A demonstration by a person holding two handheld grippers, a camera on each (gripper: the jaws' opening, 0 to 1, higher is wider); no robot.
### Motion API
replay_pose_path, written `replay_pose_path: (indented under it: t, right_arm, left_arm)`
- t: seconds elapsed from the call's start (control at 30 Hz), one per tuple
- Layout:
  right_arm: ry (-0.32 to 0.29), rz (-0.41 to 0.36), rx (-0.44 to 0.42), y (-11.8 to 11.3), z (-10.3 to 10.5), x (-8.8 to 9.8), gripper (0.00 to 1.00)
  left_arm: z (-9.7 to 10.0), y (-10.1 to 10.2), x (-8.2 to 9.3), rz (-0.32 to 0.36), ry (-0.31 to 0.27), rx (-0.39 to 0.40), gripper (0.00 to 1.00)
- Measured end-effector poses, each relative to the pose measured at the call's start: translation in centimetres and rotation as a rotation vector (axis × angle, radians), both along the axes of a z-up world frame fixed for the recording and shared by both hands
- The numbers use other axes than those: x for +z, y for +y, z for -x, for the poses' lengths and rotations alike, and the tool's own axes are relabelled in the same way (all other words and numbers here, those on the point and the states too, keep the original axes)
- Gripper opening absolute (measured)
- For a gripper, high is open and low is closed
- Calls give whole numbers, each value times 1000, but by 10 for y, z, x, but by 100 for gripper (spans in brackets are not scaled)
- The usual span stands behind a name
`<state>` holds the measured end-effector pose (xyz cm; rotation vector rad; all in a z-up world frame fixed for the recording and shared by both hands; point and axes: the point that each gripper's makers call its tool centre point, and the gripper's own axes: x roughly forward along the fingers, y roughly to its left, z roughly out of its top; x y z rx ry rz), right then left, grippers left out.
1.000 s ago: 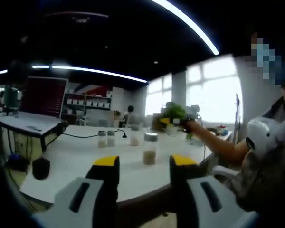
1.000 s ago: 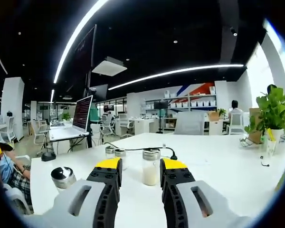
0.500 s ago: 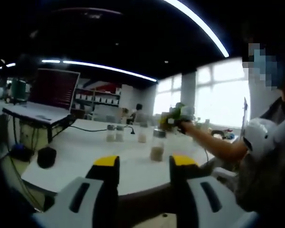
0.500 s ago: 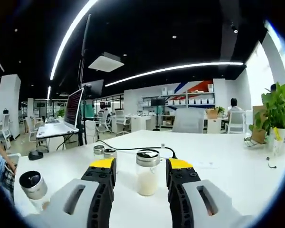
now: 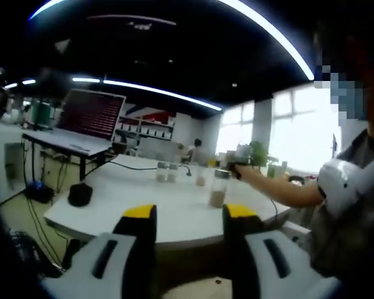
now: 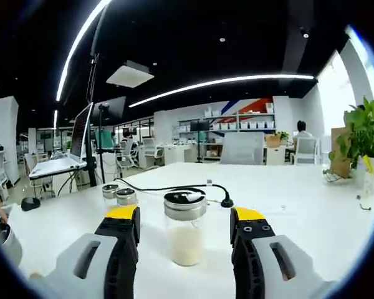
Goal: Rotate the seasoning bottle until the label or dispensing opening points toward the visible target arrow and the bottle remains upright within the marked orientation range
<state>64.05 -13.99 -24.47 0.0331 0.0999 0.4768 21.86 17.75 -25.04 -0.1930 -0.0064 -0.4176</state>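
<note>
I am holding my right tool [image 6: 184, 219] wide open around the seasoning bottle [image 6: 185, 227], which is standing upright on the white desk [image 6: 287, 205] between the jaws, untouched (two small jars [image 6: 118, 194] at ten o'clock). My left tool [image 5: 187, 215] is hanging open, gripping nothing, off the desk edge.

Left gripper [image 5: 189, 215] jaws spread, right gripper [image 6: 186, 217] jaws spread, person's forearm [image 5: 280, 190] outstretched
</note>
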Motion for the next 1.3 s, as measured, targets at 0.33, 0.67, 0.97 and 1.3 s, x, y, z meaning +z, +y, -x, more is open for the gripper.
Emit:
replay_pose_path:
  t: [0.33,0.67,0.97,1.3]
  right_arm:
    - [17,9,20,9,-17,-5,61]
    - [-2,51,18,20,-27,-8,56]
    - [-10,59,29,31,-35,-13,51]
    - [-37,23,5,23,-50,-13,40]
  left_arm:
    - [-5,9,-6,5,25,22,44]
    - [-6,10,-9,5,31,22,44]
    - [-5,22,-9,7,44,56,44]
    - [-11,14,-15,-9,71,46,44]
